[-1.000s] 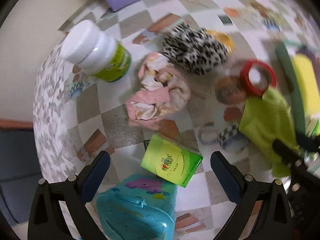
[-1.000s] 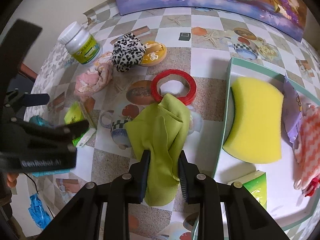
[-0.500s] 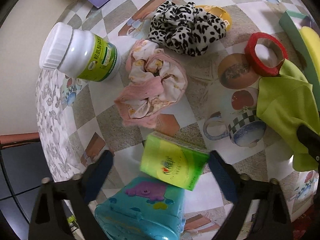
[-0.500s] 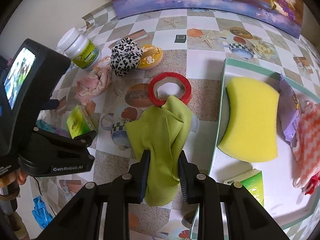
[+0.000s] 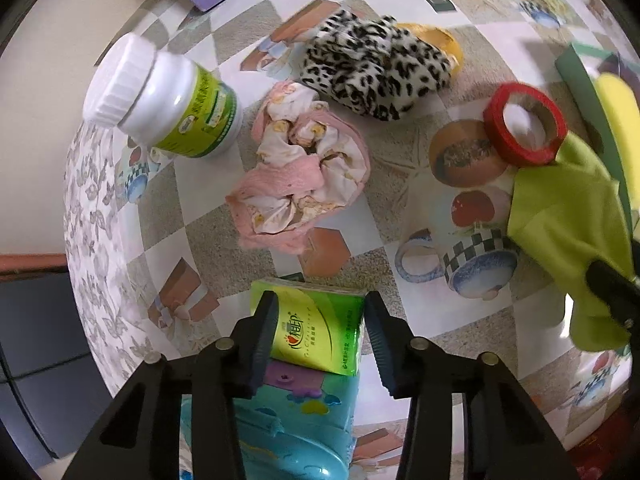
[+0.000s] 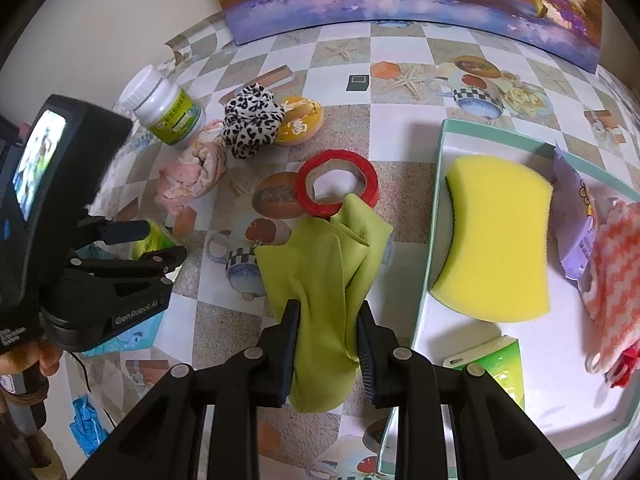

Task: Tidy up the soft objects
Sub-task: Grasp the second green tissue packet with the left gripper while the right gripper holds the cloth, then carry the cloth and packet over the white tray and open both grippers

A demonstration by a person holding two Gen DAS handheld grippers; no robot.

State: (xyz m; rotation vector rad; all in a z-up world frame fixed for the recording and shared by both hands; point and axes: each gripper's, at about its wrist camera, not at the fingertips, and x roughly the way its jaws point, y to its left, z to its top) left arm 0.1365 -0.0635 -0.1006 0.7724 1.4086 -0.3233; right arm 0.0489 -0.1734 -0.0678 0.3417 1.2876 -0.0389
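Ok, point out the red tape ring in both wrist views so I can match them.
Left wrist view: the red tape ring sits upper right, touching the top edge of the green cloth.
Right wrist view: the ring lies centre, just above the cloth's tip.
Shared landmark: the leopard-print scrunchie, up and left of the ring.

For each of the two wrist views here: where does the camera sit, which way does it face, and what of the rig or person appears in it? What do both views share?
Left wrist: sits behind the left gripper, facing down its fingers, which close on the green tissue pack; beyond lies the pink cloth.
Right wrist: sits behind the right gripper, whose fingers clamp the green cloth; the tray lies right, the person's hand far left.
Shared: red tape ring, leopard scrunchie, white bottle.
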